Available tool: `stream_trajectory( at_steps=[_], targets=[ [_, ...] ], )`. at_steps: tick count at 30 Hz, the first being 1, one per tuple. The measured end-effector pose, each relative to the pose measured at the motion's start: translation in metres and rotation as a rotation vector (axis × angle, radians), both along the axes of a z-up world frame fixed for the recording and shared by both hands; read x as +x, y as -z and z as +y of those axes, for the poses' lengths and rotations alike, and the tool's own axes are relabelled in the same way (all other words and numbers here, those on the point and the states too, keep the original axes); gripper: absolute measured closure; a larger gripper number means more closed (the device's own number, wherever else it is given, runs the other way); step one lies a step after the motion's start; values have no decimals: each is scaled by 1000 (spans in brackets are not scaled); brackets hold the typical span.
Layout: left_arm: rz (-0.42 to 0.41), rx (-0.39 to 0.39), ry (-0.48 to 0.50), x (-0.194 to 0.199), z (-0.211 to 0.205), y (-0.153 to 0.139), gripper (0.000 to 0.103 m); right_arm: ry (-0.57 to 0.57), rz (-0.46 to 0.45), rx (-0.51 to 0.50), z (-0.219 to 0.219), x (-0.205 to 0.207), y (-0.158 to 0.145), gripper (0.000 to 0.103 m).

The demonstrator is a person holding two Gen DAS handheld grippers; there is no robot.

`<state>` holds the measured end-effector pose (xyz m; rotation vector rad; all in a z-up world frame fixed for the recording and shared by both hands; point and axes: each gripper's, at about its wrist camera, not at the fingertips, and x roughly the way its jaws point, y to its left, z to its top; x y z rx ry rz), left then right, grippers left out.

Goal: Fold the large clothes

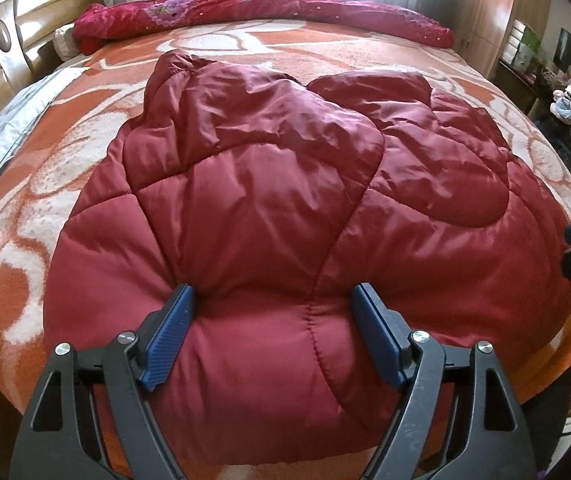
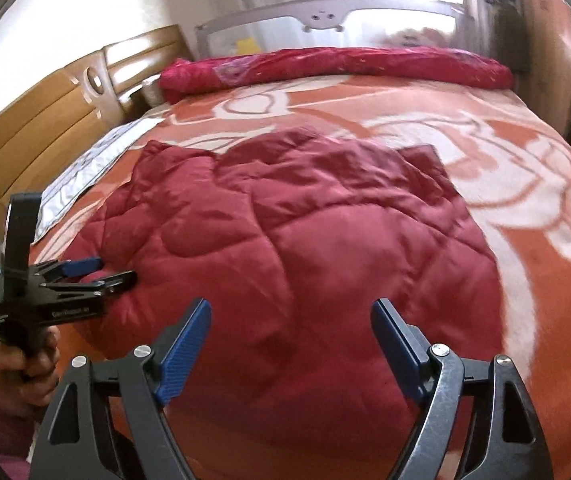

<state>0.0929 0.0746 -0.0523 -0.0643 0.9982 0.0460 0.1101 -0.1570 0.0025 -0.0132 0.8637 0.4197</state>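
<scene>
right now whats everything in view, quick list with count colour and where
quilted jacket: one, dark red, spread over the middle of the bed
bed blanket: one, orange with white swirls, under the jacket
rolled quilt: one, crimson with purple flowers, along the bed's far edge
headboard: one, light wood, on the left side
bed rail: one, grey, beyond the rolled quilt
wardrobe: one, brown wood, far right
left gripper: one, black with blue pads, jaws apart, pads flanking a bulge at the jacket's near hem
right gripper: one, black with blue pads, jaws open above the jacket
hand: one, holding the left gripper's handle
</scene>
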Motion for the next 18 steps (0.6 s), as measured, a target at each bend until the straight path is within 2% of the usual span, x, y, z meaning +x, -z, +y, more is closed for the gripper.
stream_trajectory(
  at_steps=[4, 8, 13, 18],
  targets=[
    [7, -4, -1, 0, -1, -1, 22, 7, 55, -74, 11, 22, 25, 19],
    [1, -6, -9, -2, 0, -9, 22, 42, 76, -58, 2, 41, 43, 19],
    [-4, -17, -15, -2, 0, -21, 22, 62, 88, -49, 0, 47, 44, 19],
    [-5, -59, -22, 13, 5, -28, 22, 70, 65, 1, -4, 44, 19, 21]
  ],
)
